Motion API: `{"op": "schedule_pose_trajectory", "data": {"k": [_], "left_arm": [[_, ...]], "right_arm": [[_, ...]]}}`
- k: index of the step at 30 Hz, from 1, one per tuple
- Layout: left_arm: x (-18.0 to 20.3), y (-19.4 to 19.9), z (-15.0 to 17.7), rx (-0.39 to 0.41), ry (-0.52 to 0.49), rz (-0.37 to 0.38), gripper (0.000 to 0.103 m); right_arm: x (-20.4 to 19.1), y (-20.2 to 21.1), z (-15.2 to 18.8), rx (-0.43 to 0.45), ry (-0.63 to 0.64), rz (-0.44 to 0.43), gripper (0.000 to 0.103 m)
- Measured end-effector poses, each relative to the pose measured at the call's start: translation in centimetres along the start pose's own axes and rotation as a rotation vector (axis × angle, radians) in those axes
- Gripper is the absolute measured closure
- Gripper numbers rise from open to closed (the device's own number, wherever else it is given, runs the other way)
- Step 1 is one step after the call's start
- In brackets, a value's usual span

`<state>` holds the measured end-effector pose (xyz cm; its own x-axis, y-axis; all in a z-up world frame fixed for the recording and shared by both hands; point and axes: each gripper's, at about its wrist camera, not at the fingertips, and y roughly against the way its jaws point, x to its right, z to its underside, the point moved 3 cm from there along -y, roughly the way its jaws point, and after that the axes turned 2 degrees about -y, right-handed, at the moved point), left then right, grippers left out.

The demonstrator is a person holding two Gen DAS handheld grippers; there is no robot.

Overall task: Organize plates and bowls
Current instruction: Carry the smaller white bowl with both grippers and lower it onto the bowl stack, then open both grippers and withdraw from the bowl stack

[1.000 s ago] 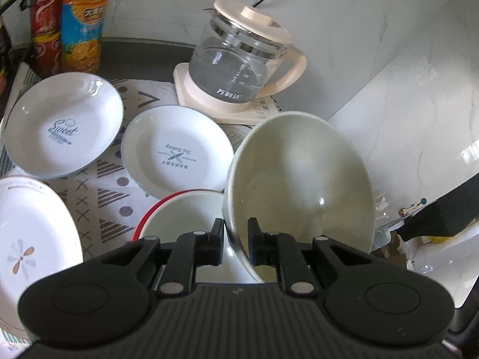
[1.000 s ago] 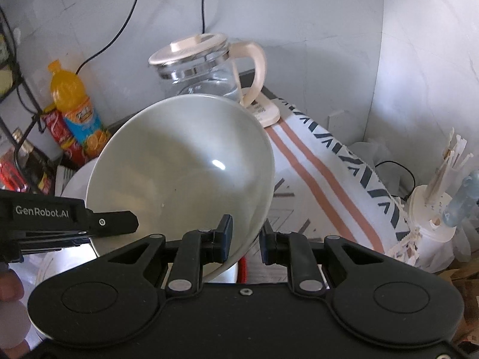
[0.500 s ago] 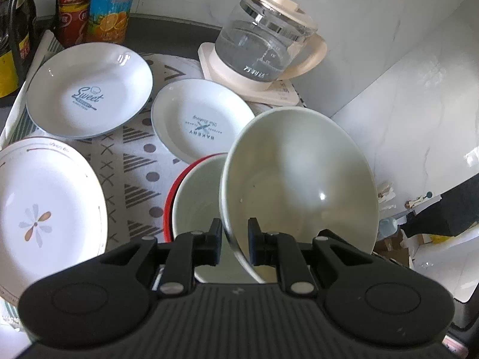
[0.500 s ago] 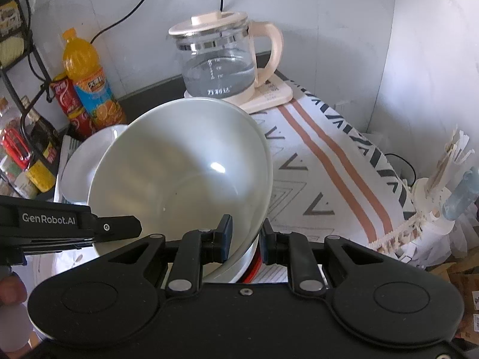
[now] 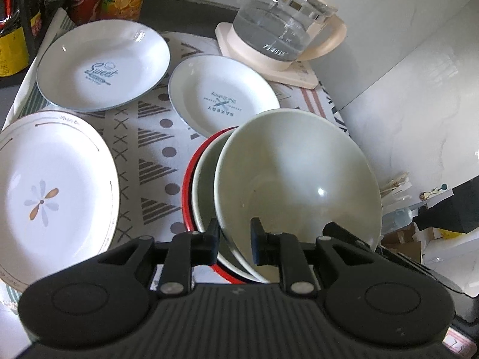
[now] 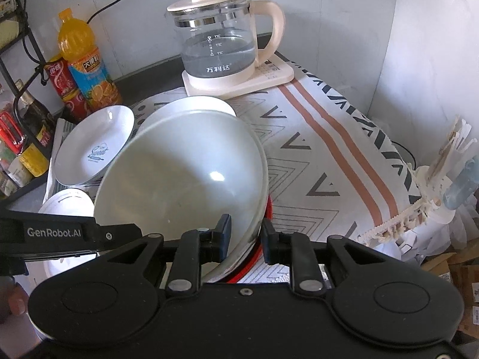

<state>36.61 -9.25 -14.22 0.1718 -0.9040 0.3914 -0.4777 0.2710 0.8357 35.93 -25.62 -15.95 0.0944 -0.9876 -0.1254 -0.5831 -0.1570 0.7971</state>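
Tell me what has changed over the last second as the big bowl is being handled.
The large pale green bowl, gripped at its rim by both the left tongs and the right tongs, has come down, still tilted, into the red-rimmed bowl. It is not let go. The three white plates and the glass kettle stay put on the patterned cloth.

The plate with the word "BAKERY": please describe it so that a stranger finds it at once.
Start at the glass kettle at the back of the patterned cloth. The BAKERY plate lies just in front of it, behind the red-rimmed bowl. Unlike the bigger "Sweet" plate, its print reads upside down.
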Motion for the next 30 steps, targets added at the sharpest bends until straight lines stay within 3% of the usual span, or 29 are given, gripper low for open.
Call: {"op": "schedule_pose_trajectory", "data": {"k": [5,10,13,17,19,25,27,30], "left_arm": [[-0.3,0.5,-0.3,0.016,0.013,0.006,0.077],[-0.5,1.6,-0.5,0.069,-0.002,-0.008,0.056],[-0.8,2.4,-0.7,0.086,0.002,-0.017,0.05],[-1.8,4.1,-0.9,0.106,0.024,-0.028,0.036],[-2.4,5.1,-0.9,0.126,0.024,-0.041,0.028],[-4.4,7.5,-0.9,0.161,0.034,-0.087,0.022],[-5.2,8.0,-0.6,0.165,0.039,-0.1,0.02],[-6.3,8.7,-0.1,0.163,0.048,-0.109,0.019]], "right_arm": [[-0.1,0.1,0.0,0.005,0.002,-0.01,0.074],[-0.4,0.7,0.0,0.039,0.018,0.001,0.072],[-0.3,1.2,-0.1,0.051,0.0,0.001,0.07],[-0.6,2.5,-0.3,0.094,-0.004,-0.01,0.053],[-0.9,2.9,-0.3,0.103,-0.005,-0.026,0.05],[-3.1,3.9,-0.2,0.12,0.02,-0.079,0.034],[-4.1,4.3,-0.1,0.134,0.035,-0.098,0.021],[-5.6,4.7,0.0,0.149,0.063,-0.127,0.011]]}}
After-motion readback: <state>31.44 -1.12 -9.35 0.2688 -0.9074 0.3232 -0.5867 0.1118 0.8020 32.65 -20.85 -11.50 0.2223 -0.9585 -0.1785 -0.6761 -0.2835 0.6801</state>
